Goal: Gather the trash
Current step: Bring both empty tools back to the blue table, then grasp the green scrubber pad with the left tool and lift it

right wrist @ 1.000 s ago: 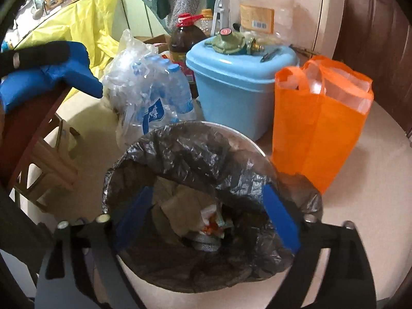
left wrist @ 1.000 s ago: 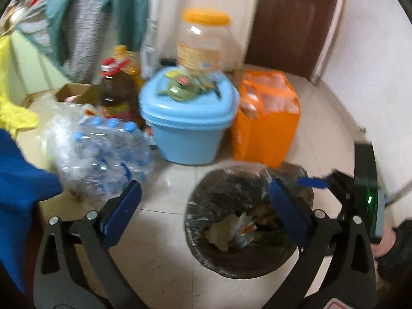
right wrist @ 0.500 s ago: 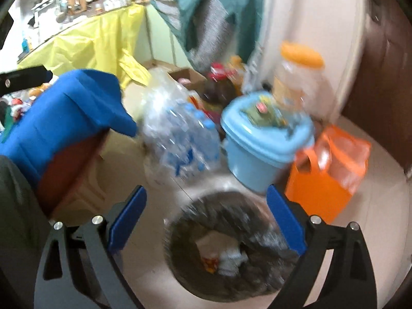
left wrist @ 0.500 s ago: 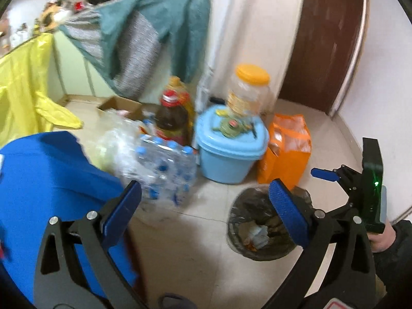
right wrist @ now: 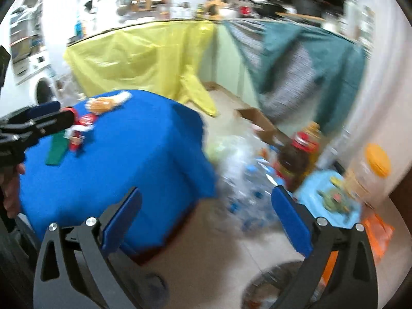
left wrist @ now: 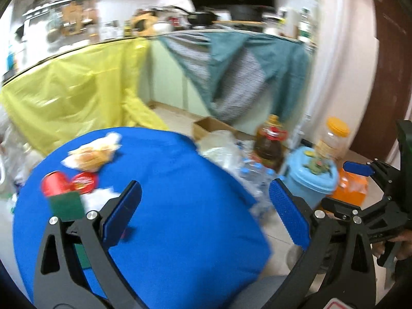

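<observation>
A table under a blue cloth (left wrist: 180,219) (right wrist: 123,159) carries the trash: a red can (left wrist: 52,186) (right wrist: 76,131), a red lid (left wrist: 83,180), a green pad (left wrist: 67,206) (right wrist: 55,148), white tissue (left wrist: 99,198) and a crumpled wrapper (left wrist: 90,155) (right wrist: 105,103). My left gripper (left wrist: 206,216) hangs open over the cloth, right of the pile, holding nothing; it shows at the left edge in the right wrist view (right wrist: 51,114). My right gripper (right wrist: 206,219) is off the table's right corner above the floor, jaws opening and empty. The black-lined bin (right wrist: 278,283) is at the bottom edge.
On the floor right of the table stand a pack of water bottles (right wrist: 247,180), an oil bottle (left wrist: 269,146), a light blue tub (left wrist: 311,180), an orange bag (right wrist: 378,234) and an orange-lidded jar (left wrist: 333,139). Yellow sheeting (left wrist: 72,95) and hung cloths (left wrist: 244,77) cover the counter behind.
Both grippers have risen and swung left, away from the bin and toward the blue table. The bin has left the left wrist view and sunk to the bottom edge of the right wrist view.
</observation>
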Demonstrator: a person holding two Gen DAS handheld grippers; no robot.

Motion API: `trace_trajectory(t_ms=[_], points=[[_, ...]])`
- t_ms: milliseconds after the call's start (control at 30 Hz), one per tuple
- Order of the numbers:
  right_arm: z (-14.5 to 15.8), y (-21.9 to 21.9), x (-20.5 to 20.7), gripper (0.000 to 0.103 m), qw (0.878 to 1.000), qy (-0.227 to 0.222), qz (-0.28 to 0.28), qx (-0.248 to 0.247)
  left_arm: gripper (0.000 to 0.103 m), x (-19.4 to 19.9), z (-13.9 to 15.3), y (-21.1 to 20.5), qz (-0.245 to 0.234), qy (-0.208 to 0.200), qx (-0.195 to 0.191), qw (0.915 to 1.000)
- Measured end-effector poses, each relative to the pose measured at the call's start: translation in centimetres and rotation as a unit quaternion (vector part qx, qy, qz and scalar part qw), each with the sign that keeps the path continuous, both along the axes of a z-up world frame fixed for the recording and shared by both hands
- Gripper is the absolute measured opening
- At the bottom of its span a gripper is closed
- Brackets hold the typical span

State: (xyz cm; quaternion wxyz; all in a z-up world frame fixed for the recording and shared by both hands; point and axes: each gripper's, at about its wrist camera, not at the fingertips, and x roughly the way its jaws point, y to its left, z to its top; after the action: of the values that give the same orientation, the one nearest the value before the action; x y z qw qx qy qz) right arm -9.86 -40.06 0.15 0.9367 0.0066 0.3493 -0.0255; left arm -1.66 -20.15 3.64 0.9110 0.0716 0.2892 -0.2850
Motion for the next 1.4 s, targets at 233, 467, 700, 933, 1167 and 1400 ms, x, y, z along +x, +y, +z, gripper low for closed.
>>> trace_trajectory(t_ms=[233, 467, 700, 933, 1167, 1400], points=[[0.1, 8.8, 6.3, 0.098, 0.997, -0.005, 0.075, 0.015, 0.095, 1.9, -0.7, 9.2, 0.060, -0.001, 0.009, 0.9981], [-1.9, 15.9, 11.5, 0.098, 0.993, 0.006, 0.118, 0.022, 0.095, 4.9, -3.1, 16.4, 0.119, 0.012, 0.032, 0.9923], [-3.9, 18.6, 14.6, 0.098, 0.991, -0.002, 0.129, 0.034, 0.094, 8.2, -7.0, 19.6, 0.096, 0.075, 0.010, 0.9926], [-4.4, 18.1, 15.0, 0.098, 0.992, -0.025, 0.119, 0.028, 0.069, 11.7, -9.6, 19.6, 0.053, 0.157, -0.009, 0.9861], [-5.7, 18.1, 15.5, 0.098, 0.992, -0.005, 0.123, 0.028, 0.028, 12.9, -10.5, 18.5, 0.010, 0.204, -0.028, 0.9784], [-6.0, 19.1, 15.6, 0.098, 0.988, 0.004, 0.153, 0.036, 0.004, 10.9, -8.9, 18.4, -0.003, 0.169, -0.028, 0.9852]])
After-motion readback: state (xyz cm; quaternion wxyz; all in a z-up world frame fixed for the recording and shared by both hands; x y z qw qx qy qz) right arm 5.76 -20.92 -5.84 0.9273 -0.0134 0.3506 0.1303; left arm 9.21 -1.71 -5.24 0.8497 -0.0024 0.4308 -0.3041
